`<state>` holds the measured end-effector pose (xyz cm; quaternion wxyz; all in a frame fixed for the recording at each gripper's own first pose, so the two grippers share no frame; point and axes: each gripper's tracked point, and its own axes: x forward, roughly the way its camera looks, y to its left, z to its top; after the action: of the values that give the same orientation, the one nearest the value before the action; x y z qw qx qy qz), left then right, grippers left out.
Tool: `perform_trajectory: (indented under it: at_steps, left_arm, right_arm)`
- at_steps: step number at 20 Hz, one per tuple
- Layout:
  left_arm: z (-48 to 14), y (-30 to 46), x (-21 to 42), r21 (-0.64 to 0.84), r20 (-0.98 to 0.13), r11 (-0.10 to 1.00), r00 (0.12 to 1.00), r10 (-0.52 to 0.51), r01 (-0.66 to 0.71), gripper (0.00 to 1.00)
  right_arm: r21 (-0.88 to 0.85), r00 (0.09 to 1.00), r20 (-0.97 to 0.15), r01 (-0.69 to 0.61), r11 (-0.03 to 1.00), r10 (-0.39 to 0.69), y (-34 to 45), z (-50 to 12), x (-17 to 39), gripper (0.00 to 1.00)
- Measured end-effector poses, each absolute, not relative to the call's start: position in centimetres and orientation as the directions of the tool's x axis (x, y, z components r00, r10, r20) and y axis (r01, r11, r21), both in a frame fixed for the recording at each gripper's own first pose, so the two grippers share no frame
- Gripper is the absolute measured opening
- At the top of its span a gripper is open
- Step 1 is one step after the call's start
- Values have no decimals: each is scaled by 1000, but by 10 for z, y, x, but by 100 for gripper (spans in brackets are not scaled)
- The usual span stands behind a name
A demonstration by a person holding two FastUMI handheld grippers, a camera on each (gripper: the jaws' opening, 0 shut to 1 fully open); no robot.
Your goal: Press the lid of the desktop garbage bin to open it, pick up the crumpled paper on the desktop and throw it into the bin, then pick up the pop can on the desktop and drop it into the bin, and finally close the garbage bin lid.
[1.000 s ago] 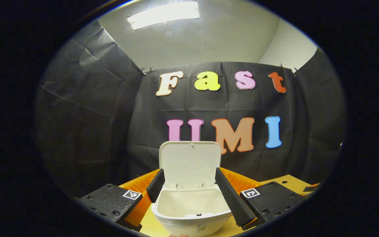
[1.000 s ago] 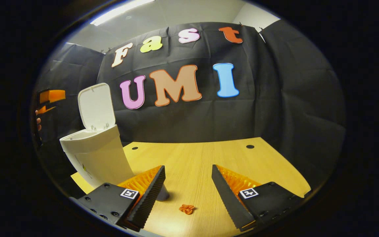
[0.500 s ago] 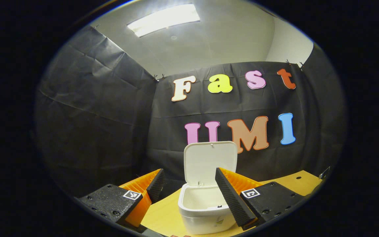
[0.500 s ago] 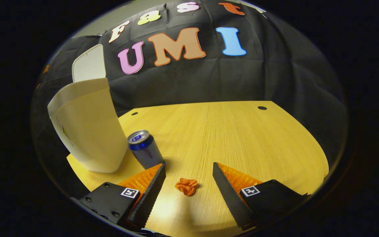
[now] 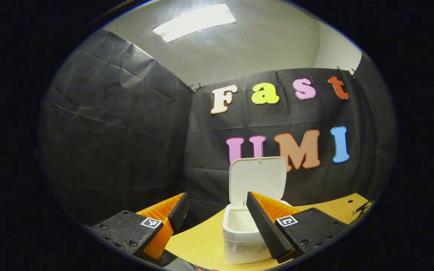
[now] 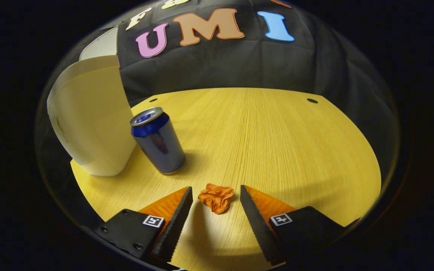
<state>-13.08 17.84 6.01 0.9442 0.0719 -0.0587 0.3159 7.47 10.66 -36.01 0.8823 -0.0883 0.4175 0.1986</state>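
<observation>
One bin [image 6: 89, 116], lid [image 5: 256, 180] up; one can [image 6: 158, 141] beside bin; one paper ball [image 6: 216, 197] between spread fingers of right gripper [image 6: 215, 192]; left gripper [image 5: 217, 199] spread, facing bin.

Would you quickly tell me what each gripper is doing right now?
Left gripper: open, empty.
Right gripper: open, straddling the crumpled orange paper.

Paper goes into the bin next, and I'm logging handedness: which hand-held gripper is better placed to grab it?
Right gripper: open, with the paper between its fingertips. Left gripper faces the open bin.
</observation>
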Motion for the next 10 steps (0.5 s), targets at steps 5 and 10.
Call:
perform_trajectory:
  at_steps: [5,10]
  left_arm:
    - [46,183,-133,86,124,786,789,602,-613,98]
    - [43,185,-132,73,116,788,790,602,-611,98]
  right_arm:
    - [13,557,-789,-407,913,260,106,-364,78,57]
    - [6,565,-782,-416,909,263,108,-351,76,41]
